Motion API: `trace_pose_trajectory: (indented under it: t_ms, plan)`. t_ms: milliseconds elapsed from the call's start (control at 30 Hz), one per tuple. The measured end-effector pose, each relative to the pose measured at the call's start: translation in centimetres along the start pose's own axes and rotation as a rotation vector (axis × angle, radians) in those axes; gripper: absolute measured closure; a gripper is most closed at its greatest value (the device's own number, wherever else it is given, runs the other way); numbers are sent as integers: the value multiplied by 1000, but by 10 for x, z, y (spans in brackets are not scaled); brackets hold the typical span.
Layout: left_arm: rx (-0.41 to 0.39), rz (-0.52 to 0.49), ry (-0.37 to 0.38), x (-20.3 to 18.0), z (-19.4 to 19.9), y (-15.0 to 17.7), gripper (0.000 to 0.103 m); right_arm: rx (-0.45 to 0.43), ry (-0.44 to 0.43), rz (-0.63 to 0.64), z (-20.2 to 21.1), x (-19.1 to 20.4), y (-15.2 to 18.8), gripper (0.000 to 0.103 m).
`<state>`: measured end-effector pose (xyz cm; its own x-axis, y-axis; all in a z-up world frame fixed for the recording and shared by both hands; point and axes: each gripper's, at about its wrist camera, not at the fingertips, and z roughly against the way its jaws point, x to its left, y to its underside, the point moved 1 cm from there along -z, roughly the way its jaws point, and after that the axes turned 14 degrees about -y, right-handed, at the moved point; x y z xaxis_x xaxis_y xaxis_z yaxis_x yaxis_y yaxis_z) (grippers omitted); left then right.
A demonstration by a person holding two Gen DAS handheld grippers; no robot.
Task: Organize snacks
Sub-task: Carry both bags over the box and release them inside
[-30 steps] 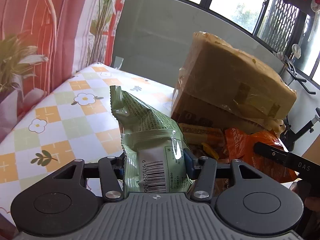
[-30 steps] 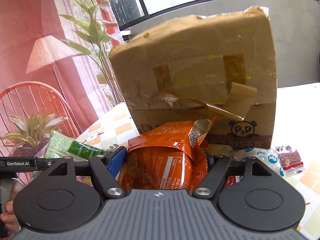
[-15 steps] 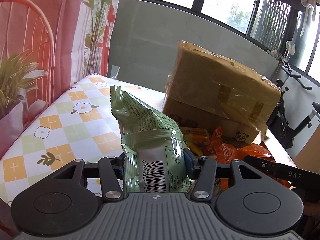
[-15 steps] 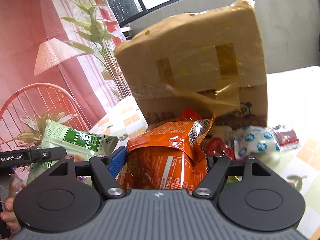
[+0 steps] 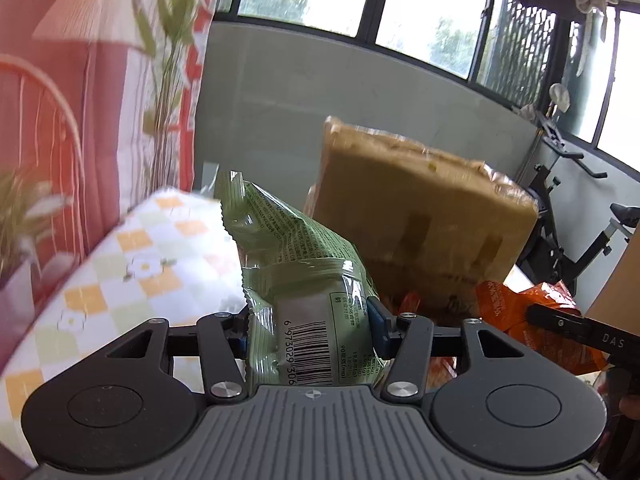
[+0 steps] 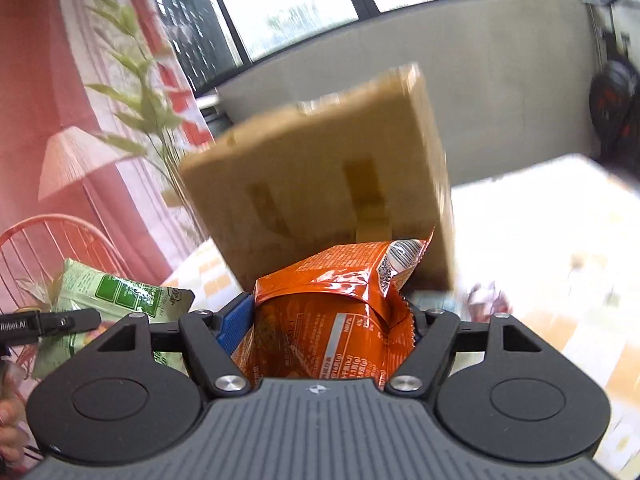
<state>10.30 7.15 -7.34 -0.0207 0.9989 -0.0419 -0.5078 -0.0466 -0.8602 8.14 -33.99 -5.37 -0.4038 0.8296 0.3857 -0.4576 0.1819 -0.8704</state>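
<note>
- Clearly clamped: left gripper [image 5: 308,324] squeezing a green snack bag [image 5: 304,280] between its blue pads [image 5: 376,320], barcode facing the camera, crimped top edge sticking up and away to the left.
- Likewise gripped: right gripper [image 6: 326,328] pinching an orange snack bag [image 6: 332,312], jaws pressed into both sides, top seam folded over with a small barcode patch at the right corner.
- Both bags lifted clear of the table [image 5: 120,272], not resting on anything.
- Seen from the left wrist camera: orange bag off at the right edge, held in the other tool's black finger marked with white letters.
- Seen from the right wrist camera: green bag low at the left edge, front side with darker green panels showing, held by the other tool's black finger; part of a hand [image 6: 10,432] visible at the bottom left corner.
- Standing behind both bags: a brown cardboard box [image 6: 320,184], taped and wrapped in clear film, lid tilted, on the checked flower-print tablecloth.
- Just beside the box base on the right, in the right wrist view: a few small wrapped snacks [image 6: 484,296], too blurred to name.
- Background: red curtain [image 5: 60,100] printed with lamp and plant, grey wall, windows above, an exercise bike [image 5: 568,216] at far right.
</note>
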Motion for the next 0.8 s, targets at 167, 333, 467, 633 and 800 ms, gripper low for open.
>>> trace_pose_trajectory:
  t_ms: [167,333,467,633,800]
  plan:
    - [-88,-89,33,-11,5,-52,48,-49,-32,89,2,6,-49,30]
    - [-177,-159,64,-27,13,-110,48,-111,-56,142,0,10,-104,30]
    - [-226,-259,58,-56,11,-151,48,-130,-46,169,-12,11,-143,30]
    - [-292,-347,42,-96,-12,-192,48,-126,11,250,-45,3,-177,30]
    - [-273,-346,47,-126,-54,-218,48,-86,98,336,-86,-15,-191,30]
